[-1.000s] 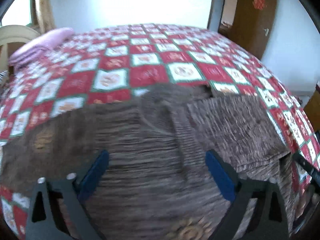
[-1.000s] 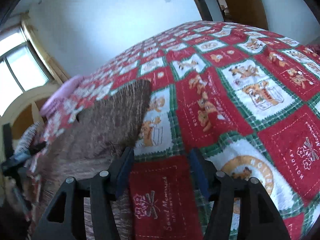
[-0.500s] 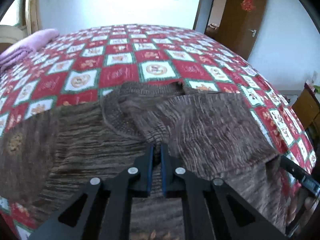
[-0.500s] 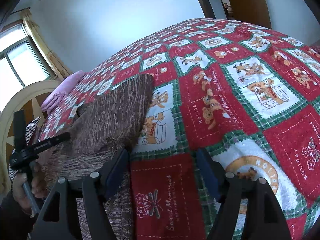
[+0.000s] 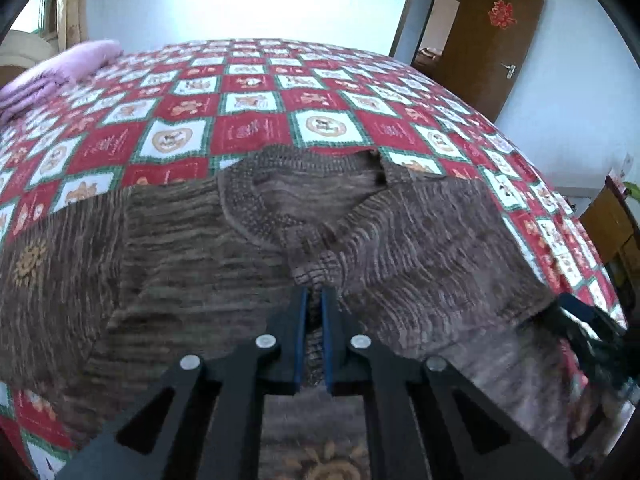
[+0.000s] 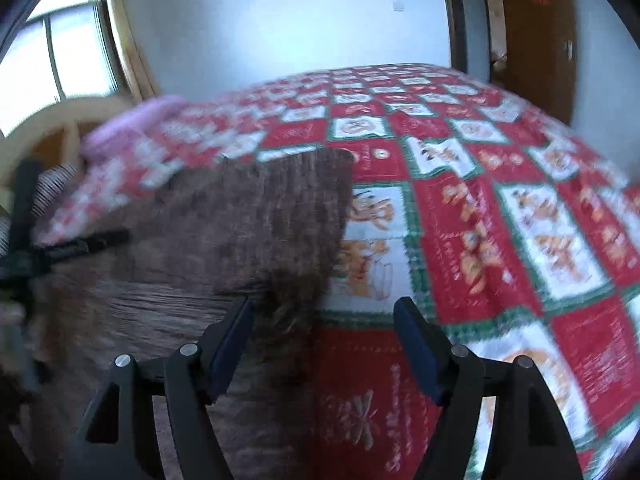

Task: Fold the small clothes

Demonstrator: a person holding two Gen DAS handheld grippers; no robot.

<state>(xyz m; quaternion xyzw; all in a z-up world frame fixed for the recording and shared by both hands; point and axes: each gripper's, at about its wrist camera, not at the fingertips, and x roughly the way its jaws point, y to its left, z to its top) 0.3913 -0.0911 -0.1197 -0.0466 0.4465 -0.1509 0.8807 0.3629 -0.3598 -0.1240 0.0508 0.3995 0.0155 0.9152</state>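
My left hand-held gripper (image 5: 314,300) pinches the brown knitted sweater (image 5: 420,240) below its collar; my right hand-held gripper (image 6: 324,312) gapes wide, empty, over the sweater's edge.

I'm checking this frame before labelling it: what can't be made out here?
- Sweater hem: left wrist view, hidden by the left tongs and cut off by the frame's bottom edge.
- Sweater's near right edge: right wrist view, motion-blurred between the open right tongs.
- Quilt lettering: blurred, unreadable.
- Left sleeve end: left wrist view, cut off by the frame's edge.
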